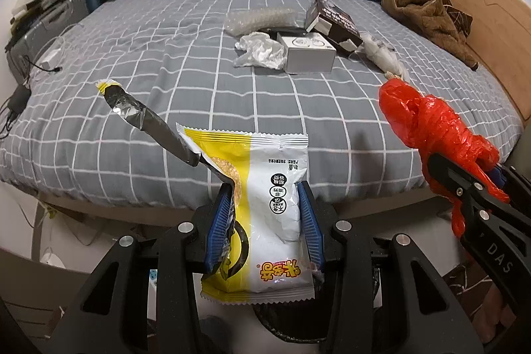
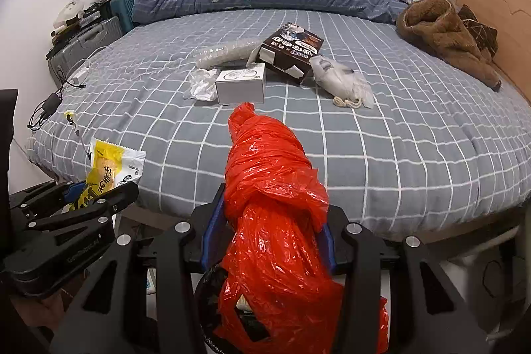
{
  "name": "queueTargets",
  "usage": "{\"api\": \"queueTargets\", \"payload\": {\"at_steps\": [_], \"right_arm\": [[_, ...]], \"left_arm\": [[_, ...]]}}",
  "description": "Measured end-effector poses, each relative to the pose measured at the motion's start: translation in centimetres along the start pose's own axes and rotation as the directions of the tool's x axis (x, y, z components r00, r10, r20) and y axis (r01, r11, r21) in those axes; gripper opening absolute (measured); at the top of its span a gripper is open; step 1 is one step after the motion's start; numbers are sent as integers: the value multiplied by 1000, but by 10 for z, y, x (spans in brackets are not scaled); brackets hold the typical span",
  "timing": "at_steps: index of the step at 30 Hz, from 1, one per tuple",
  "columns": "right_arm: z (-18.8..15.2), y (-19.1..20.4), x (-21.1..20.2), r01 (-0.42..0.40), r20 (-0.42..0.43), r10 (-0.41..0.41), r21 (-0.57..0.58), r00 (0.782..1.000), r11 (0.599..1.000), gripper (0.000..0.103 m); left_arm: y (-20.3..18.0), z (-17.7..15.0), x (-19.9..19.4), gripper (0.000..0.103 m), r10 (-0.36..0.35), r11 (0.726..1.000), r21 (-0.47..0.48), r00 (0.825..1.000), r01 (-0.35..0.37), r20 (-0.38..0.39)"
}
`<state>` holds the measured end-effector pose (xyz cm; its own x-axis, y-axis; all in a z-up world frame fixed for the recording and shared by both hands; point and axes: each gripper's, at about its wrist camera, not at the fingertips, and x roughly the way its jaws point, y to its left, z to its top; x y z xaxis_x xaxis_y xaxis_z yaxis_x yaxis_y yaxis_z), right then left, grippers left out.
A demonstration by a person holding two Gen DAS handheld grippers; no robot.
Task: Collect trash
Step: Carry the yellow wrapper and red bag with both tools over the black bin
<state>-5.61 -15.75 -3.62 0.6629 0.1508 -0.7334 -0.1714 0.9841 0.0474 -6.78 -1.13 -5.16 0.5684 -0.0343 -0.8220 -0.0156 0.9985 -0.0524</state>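
Before the bed (image 1: 166,62) — one snack wrapper (image 1: 265,204), one red bag (image 2: 275,221), each jaw-gripped.

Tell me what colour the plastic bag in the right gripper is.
Bright red plastic bag; clearest in the right wrist view.

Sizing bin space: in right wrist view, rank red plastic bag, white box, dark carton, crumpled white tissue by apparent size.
1. red plastic bag, inflated by nearness
2. dark carton
3. white box, close to the carton, so unsure
4. crumpled white tissue
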Motion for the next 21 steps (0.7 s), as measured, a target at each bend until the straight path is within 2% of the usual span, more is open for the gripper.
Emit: {"api": "queueTargets", "payload": {"at_steps": [11,21], "right_arm": [[-32,-4,-10,6,-42,-6,14,999,1000,45],[-62,-8,-13,31,-94,-28,26,995,999,45]], "left_arm": [[0,-27,-4,40,0,1000,5,1000,0,-31],[1,-62,1,40,1,1000,-6,996,-1,-94]]}}
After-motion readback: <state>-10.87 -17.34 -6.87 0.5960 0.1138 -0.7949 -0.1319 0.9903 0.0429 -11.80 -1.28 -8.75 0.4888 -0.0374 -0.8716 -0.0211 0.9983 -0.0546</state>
